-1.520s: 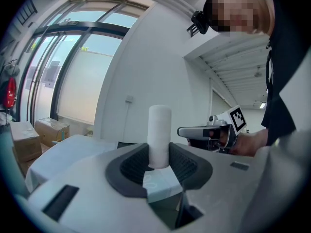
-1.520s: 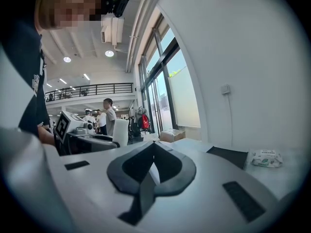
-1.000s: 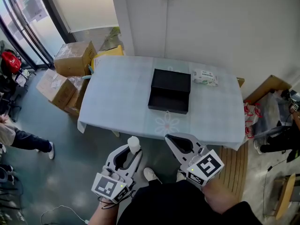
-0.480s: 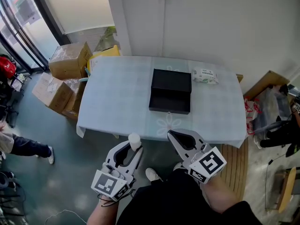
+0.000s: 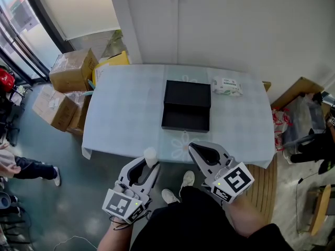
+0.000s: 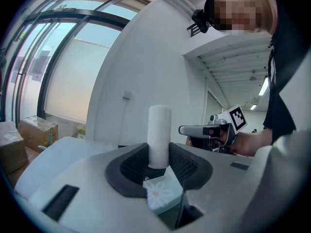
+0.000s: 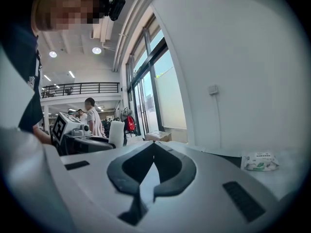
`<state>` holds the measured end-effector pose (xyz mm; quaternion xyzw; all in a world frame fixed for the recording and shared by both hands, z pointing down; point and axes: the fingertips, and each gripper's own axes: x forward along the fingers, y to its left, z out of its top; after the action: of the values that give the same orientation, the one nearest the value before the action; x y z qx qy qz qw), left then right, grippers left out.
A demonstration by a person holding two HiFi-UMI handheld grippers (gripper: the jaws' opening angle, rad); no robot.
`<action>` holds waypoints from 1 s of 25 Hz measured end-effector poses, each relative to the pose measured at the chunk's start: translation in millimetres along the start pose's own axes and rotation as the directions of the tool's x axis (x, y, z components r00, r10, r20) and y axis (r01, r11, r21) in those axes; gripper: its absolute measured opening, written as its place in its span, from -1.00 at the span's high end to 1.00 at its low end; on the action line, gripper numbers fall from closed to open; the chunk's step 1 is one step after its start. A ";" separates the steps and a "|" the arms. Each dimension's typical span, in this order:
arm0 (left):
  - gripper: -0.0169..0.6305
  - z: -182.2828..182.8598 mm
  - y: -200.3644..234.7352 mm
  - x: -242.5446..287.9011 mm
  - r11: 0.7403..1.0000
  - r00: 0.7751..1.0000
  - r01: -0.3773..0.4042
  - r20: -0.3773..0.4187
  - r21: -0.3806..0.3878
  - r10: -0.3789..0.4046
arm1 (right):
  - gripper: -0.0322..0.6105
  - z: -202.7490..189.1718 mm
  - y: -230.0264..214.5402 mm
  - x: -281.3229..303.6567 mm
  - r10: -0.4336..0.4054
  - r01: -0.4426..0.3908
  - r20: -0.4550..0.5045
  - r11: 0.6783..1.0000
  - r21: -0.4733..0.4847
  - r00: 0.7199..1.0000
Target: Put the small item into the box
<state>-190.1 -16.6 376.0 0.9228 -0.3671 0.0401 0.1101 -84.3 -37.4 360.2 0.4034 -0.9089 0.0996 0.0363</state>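
Quick rundown: the left gripper [image 5: 150, 163] is pinching a small white cylinder [image 5: 150, 156] between its jaws; the pads press on its lower part, the cylinder stands upright and its top pokes out above them. The right gripper [image 5: 192, 147] sits just to the right of the left one, pointing the same way; its jaws are pressed together, tips touching, nothing between them.

The open black rectangular box [image 5: 186, 106] lies out ahead of both grippers, well apart from them; it's a bit to the right of where the left gripper points and roughly straight out from the right one. Its hollow half is the one nearer the jaws; the flat half lies beyond that.

The box rests on a table draped in a pale blue cloth with a flower print [image 5: 125, 109]; the near edge of it is about level with the jaw tips in the head view.

A white soft pack of wipes [image 5: 227, 86] lies past the box and to its right; near it, not touching. Some brown cardboard boxes [image 5: 70, 69] sit on the floor, far off to the left of the left gripper.
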 end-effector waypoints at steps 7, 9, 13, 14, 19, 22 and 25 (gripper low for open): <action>0.54 4.5 4.0 45.1 1.000 1.000 -0.003 -0.028 -0.017 0.003 | 0.87 5.7 -48.5 6.5 -0.002 0.002 -0.001 1.000 0.019 1.000; 0.54 4.7 5.0 57.1 1.000 0.999 -0.001 -0.040 -0.022 0.000 | 0.87 5.1 -61.3 8.5 -0.003 0.004 -0.004 1.000 0.025 1.000; 0.54 7.2 8.5 82.2 1.000 0.998 -0.004 -0.055 -0.010 0.003 | 0.87 5.0 -86.2 10.8 0.001 -0.001 -0.006 0.999 0.041 1.000; 0.54 8.1 9.1 88.1 1.000 0.998 -0.006 -0.058 -0.005 0.006 | 0.87 4.9 -91.7 11.1 0.004 -0.003 -0.006 0.999 0.045 1.000; 0.54 11.7 6.4 115.8 1.000 0.998 -0.017 -0.062 0.013 0.018 | 0.87 5.2 -115.9 9.6 0.021 -0.021 0.000 0.998 0.051 1.000; 0.54 11.8 6.3 132.2 0.999 0.997 -0.023 -0.070 0.024 0.025 | 0.87 5.4 -130.8 9.4 0.028 -0.028 0.001 0.998 0.055 1.000; 0.54 11.2 7.4 147.0 0.999 0.996 -0.029 -0.082 0.033 0.032 | 0.87 4.5 -143.5 8.3 0.034 -0.034 -0.002 0.998 0.060 0.999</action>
<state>-88.3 -122.7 389.2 0.9162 -0.3757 0.0858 0.1097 16.4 -138.3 378.8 0.3887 -0.9121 0.1279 0.0240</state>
